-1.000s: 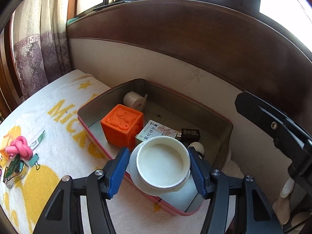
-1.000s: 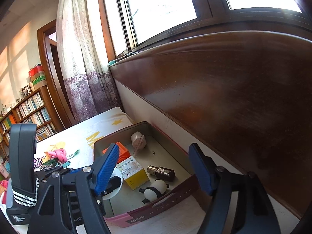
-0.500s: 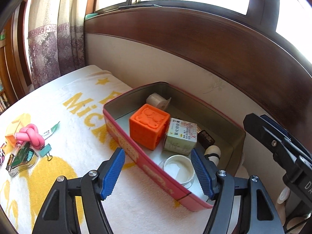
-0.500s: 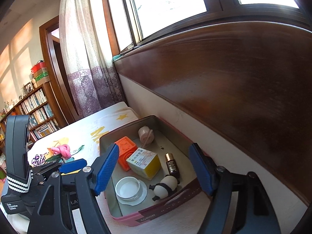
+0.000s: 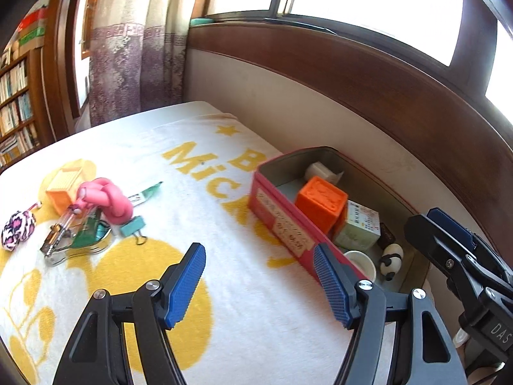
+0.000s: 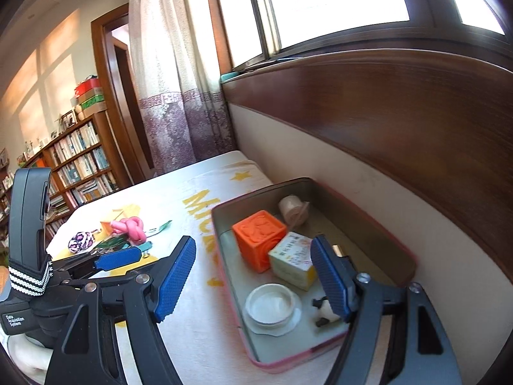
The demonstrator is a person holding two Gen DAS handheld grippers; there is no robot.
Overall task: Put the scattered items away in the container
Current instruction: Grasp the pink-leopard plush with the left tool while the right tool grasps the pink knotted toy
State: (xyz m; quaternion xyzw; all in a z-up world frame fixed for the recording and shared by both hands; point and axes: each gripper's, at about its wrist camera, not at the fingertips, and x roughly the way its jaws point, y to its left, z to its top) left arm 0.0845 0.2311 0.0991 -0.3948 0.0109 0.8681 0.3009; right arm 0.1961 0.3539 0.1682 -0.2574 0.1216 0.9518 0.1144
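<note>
The pink tin [image 5: 282, 224] [image 6: 378, 234] stands by the headboard. It holds an orange cube [image 5: 320, 200] [image 6: 259, 234], a small box [image 6: 291, 260], a white cup [image 5: 362, 261] [image 6: 271, 303], a panda figure [image 5: 391, 256] and a tape roll [image 6: 290, 208]. Left of it on the towel lie a pink knot toy [image 5: 105, 199], a teal binder clip [image 5: 133, 226], a green-handled clipper [image 5: 80, 237], an orange block [image 5: 62, 189] and a patterned ball [image 5: 17, 229]. My left gripper [image 5: 259, 256] is open and empty over the towel, beside the tin's near wall. My right gripper [image 6: 253, 247] is open and empty above the tin's near end.
A white towel with yellow print [image 5: 160, 288] covers the bed. A wooden headboard [image 6: 400, 122] runs behind the tin. A curtain [image 6: 179, 96] and bookshelves [image 6: 77, 166] stand at the far left. The bed edge falls away at the lower left.
The white cup has left my left gripper's jaws and now sits in the tin. The left gripper pulled back and swung left toward the scattered items. The right gripper drew back a little.
</note>
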